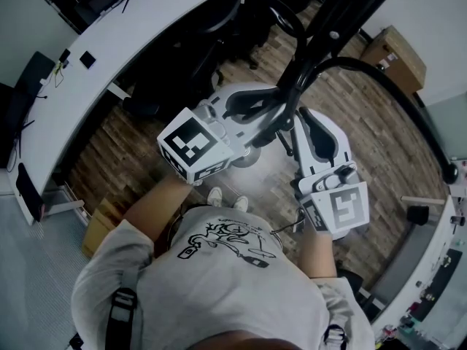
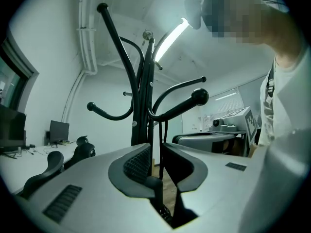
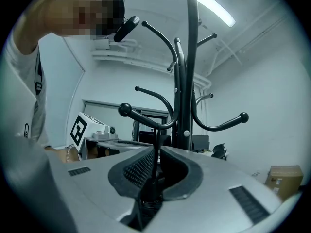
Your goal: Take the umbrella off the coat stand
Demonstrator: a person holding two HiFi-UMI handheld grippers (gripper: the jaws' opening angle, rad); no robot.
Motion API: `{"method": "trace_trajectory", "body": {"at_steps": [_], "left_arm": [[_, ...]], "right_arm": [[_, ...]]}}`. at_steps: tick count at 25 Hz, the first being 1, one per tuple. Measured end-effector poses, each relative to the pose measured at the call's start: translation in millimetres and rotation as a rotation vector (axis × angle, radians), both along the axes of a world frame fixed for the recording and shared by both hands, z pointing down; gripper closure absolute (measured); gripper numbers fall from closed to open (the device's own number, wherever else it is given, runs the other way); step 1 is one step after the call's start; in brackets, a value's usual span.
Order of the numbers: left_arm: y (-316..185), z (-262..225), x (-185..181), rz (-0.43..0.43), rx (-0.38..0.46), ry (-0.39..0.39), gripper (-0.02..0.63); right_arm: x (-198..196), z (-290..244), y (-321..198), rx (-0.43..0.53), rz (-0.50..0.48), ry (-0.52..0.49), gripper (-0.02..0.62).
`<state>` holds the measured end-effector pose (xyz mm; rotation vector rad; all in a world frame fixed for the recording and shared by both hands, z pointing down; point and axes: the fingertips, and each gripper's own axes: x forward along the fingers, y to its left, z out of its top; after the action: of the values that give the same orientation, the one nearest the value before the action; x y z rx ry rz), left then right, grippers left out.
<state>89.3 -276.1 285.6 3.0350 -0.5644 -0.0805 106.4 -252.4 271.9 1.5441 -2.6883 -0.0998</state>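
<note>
We find the umbrella [image 2: 155, 188] on the stand [image 2: 141, 96], hung by its thin strap [image 2: 159, 140] from a knobbed hook [image 2: 180, 106]. Only its dark top shows, low between the jaws in both gripper views, straight below that hook at 6 o'clock.

The left gripper [image 2: 155, 149] has its jaws drawn close on that top, with the strap running up through the narrow slit between the pads. The right gripper [image 3: 156, 152] has its jaws pinched in on the same dark top, the strap rising between them to the hook at 12 o'clock.

In the head view the left gripper reaches the stand from 8 o'clock and the right from 5 o'clock, our arms stretched out towards it.

Around us a wood floor [image 1: 124, 152] lies below, with a curved white desk [image 1: 131, 35] at 10 o'clock, dark chairs [image 1: 182, 57] beside it, and a cardboard box [image 1: 394, 57] at 2 o'clock.
</note>
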Motion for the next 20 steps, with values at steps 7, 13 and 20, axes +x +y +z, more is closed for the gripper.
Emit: {"method": "trace_trajectory", "body": {"at_steps": [7, 13, 20], "left_arm": [[-2.0, 1.7, 3.3, 0.025, 0.009, 0.006, 0.58], [13.7, -5.4, 1.0, 0.027, 0.01, 0.0, 0.581], [2.8, 1.6, -0.9, 0.013, 0.001, 0.001, 0.581]], "right_arm": [[-4.7, 1.2, -13.7, -0.006, -0.019, -0.007, 0.531], [-7.8, -5.1, -4.3, 0.0, -0.028, -0.03, 0.531], [-10.6, 3.5, -18.6, -0.007, -0.05, -0.042, 0.569]]}}
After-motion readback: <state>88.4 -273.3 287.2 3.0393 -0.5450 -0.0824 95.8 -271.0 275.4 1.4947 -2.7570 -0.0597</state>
